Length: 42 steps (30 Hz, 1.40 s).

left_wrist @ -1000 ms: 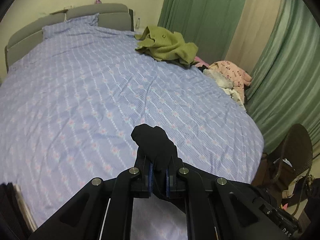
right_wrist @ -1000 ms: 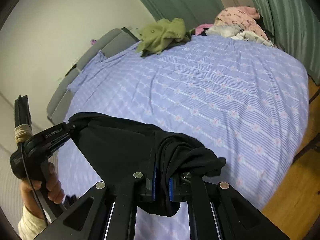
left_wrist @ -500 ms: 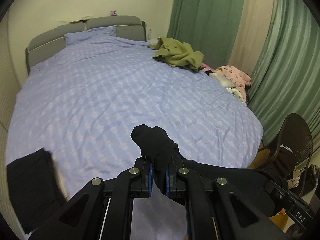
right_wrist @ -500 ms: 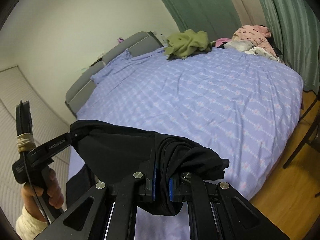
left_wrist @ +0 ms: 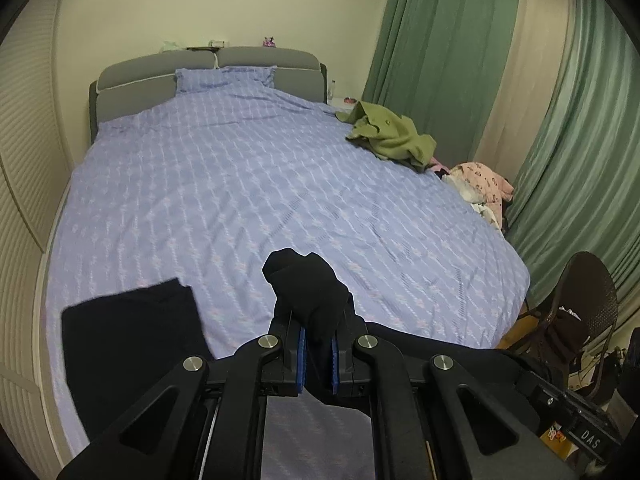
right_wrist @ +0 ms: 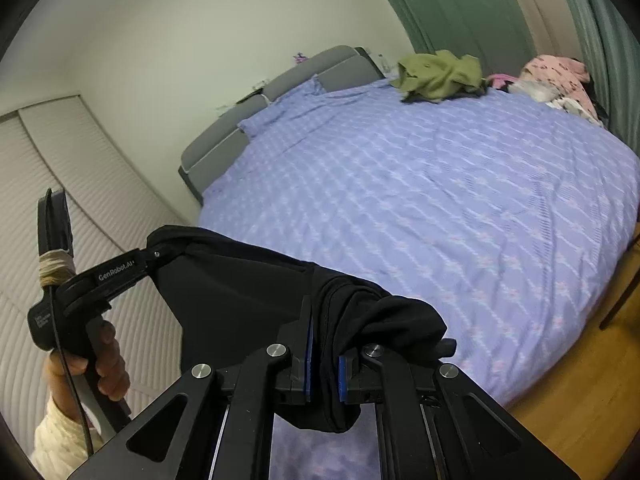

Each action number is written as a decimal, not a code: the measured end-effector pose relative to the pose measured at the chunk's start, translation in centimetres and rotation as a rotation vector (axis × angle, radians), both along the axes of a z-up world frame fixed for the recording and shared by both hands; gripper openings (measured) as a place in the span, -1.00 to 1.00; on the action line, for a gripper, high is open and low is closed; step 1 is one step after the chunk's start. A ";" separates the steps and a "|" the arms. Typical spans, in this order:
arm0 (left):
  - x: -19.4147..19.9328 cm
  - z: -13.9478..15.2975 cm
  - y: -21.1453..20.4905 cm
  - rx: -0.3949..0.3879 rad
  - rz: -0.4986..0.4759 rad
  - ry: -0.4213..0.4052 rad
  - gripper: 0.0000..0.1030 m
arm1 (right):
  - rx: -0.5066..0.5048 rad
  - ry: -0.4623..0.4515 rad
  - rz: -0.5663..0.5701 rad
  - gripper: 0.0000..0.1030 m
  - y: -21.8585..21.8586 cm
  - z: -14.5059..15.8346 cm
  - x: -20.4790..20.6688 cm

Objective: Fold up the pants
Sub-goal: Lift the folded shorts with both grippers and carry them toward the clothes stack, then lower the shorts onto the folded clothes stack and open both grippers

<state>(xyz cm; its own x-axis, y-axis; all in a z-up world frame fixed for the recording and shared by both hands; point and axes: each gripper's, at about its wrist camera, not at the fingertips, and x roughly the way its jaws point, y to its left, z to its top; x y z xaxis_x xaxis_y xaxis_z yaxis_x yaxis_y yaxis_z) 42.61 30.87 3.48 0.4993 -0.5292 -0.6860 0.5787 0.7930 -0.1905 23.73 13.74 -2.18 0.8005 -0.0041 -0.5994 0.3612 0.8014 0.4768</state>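
The black pants (right_wrist: 240,300) hang stretched in the air between my two grippers, above the near end of the bed. My left gripper (left_wrist: 316,356) is shut on a bunched end of the pants (left_wrist: 308,292). My right gripper (right_wrist: 324,372) is shut on the other bunched end (right_wrist: 380,320). In the right wrist view the left gripper (right_wrist: 160,254) shows at the left, held by a hand, with the cloth taut from it. A hanging part of the pants (left_wrist: 128,336) shows at the lower left of the left wrist view.
The bed (left_wrist: 260,184) has a lilac patterned cover and a grey headboard (left_wrist: 208,68). A green garment (left_wrist: 392,140) and a pink clothes pile (left_wrist: 484,184) lie at the bed's far right. Green curtains (left_wrist: 580,160) are at the right, with a dark chair (left_wrist: 580,312) beside the bed.
Both grippers have risen and pulled back from the bed, still shut on the pants. More of the hanging black cloth now shows at the lower left of the left wrist view.
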 end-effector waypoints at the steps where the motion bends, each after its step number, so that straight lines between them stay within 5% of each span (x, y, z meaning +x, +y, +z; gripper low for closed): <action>1: 0.7 0.1 1.0 0.000 -0.009 -0.005 -0.80 | -0.003 -0.005 -0.003 -0.83 1.0 0.2 0.6; 11: 12.4 1.2 10.2 0.039 -0.121 0.005 -0.80 | 0.014 -0.015 -0.084 -0.83 11.8 0.5 9.6; 18: 19.5 1.3 12.8 0.057 -0.164 -0.003 -0.80 | 0.006 0.017 -0.070 -0.83 17.4 0.6 16.1; 24: 23.7 -0.5 14.2 -0.024 -0.206 0.021 -0.80 | -0.066 0.031 -0.109 -0.83 20.0 0.5 19.6; 30: 26.0 -7.0 17.6 0.084 -0.203 0.085 -0.80 | -0.060 0.124 -0.074 -0.82 25.6 -3.8 22.0; 36: 28.2 -17.0 22.1 0.249 -0.139 0.237 -0.80 | 0.091 0.311 0.044 -0.82 31.2 -13.1 24.6; 42: 28.9 -21.1 25.9 0.285 -0.083 0.303 -0.79 | 0.154 0.389 0.102 -0.82 34.7 -16.5 25.8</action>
<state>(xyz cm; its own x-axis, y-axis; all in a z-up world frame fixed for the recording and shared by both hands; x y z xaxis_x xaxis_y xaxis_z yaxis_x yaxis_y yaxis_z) 71.51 56.75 -17.59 0.2162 -0.3271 -0.9199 0.5946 0.7914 -0.1417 49.56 48.49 -18.71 0.5062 0.1764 -0.8442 0.4606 0.7723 0.4375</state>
